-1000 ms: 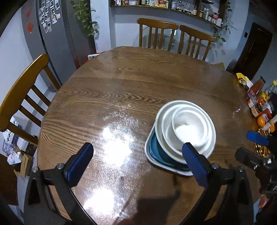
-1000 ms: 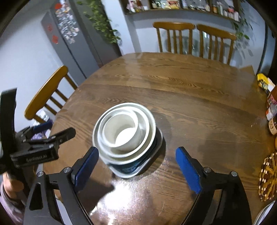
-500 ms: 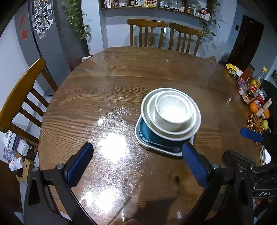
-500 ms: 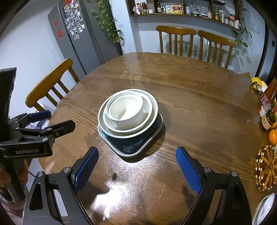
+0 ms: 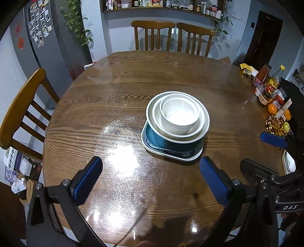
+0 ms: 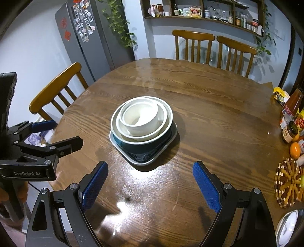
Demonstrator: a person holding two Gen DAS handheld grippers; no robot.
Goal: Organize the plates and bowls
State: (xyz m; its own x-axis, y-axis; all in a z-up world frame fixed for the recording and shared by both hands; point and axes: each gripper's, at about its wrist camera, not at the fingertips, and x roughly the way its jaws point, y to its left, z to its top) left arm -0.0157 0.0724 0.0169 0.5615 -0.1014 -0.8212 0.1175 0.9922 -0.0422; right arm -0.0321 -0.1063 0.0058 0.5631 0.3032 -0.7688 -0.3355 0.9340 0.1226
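Left gripper, right gripper: jaws wide, empty, angled down short of dish stack. Round wooden table glossy; chairs beyond stack.

A dim dining room around a round wooden desk

Pale grey-blue walls closed in the room, and ceiling light glared off the glossy desk top. Two slatted wooden chairs stood side by side at the far edge, a third chair at the left. A grey refrigerator covered in photos and red stickers stood in the left corner, with a trailing green vine hanging beside it. A long wall shelf held jars and bottles. A dark door showed at the right, and sauce bottles and oranges crowded the desk's right rim.
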